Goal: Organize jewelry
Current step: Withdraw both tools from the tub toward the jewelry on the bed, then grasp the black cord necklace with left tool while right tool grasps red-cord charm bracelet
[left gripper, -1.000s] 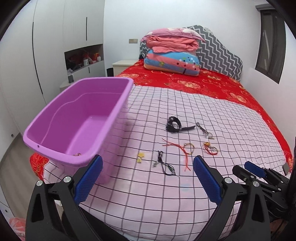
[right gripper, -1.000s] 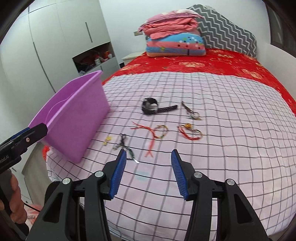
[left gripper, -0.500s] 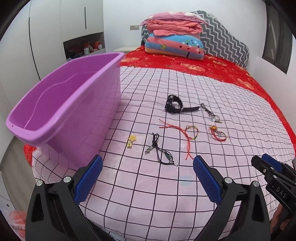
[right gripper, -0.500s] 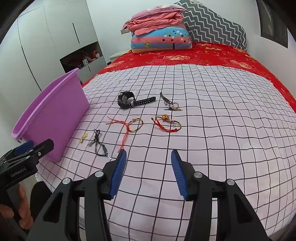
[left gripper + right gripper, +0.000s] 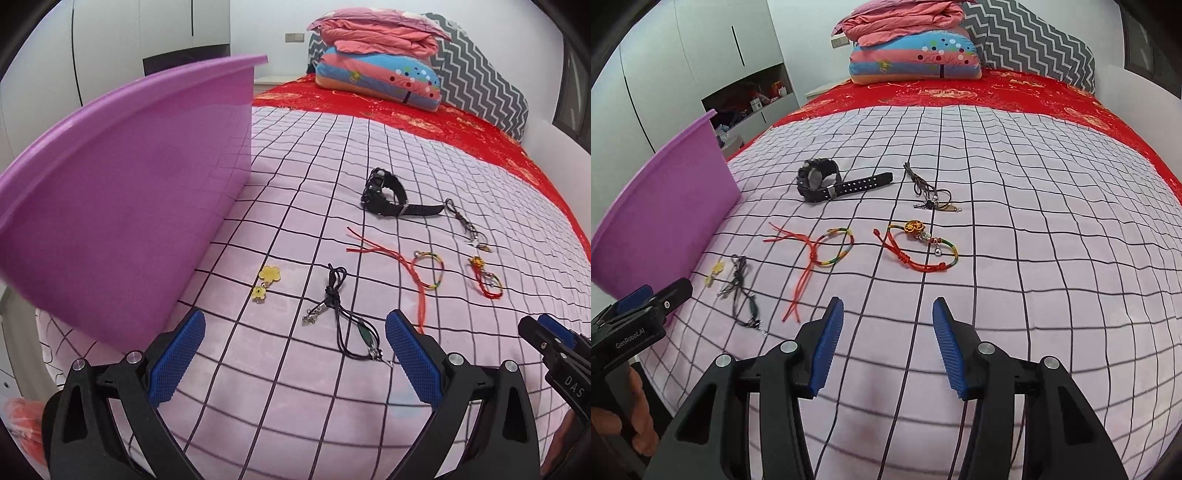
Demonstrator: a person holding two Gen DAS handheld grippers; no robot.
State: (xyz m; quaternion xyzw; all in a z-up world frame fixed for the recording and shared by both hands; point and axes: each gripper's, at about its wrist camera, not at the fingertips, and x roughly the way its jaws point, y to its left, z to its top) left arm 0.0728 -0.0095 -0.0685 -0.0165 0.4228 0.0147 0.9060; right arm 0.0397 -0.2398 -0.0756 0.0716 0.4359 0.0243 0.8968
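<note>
Jewelry lies scattered on the checked pink sheet (image 5: 1015,206), none of it picked up yet. Compared with a second ago we have dropped both tools toward the bed: the pieces loom larger in both wrist views, and the purple tub (image 5: 122,192) now shows us only its outer wall, where earlier we looked down into it. We judge that we are closing in for a first pick, with the sorting itself not begun.

From the left gripper (image 5: 295,354), its jaws spread wide with nothing between the pads, the black cord necklace (image 5: 347,317) sits just ahead at twelve o'clock, the yellow flower charm (image 5: 266,282) at eleven, the tub at ten. The black watch (image 5: 384,197) lies farther off at about one o'clock, and the right tool's tip enters at three.

From the right gripper (image 5: 888,343), parted about halfway and empty, the red bracelet with a gold bead (image 5: 916,245) lies at twelve o'clock, the rainbow bracelet with red cords (image 5: 827,247) at eleven, the brown cord piece (image 5: 929,192) beyond at twelve, the tub at ten. A hand (image 5: 624,421) grips the left tool at eight.

Writing: "GenRobot.AI" on the left tool's body in the right view; "DAS" on the right tool in the left view; the gold bead carries characters we cannot read.
</note>
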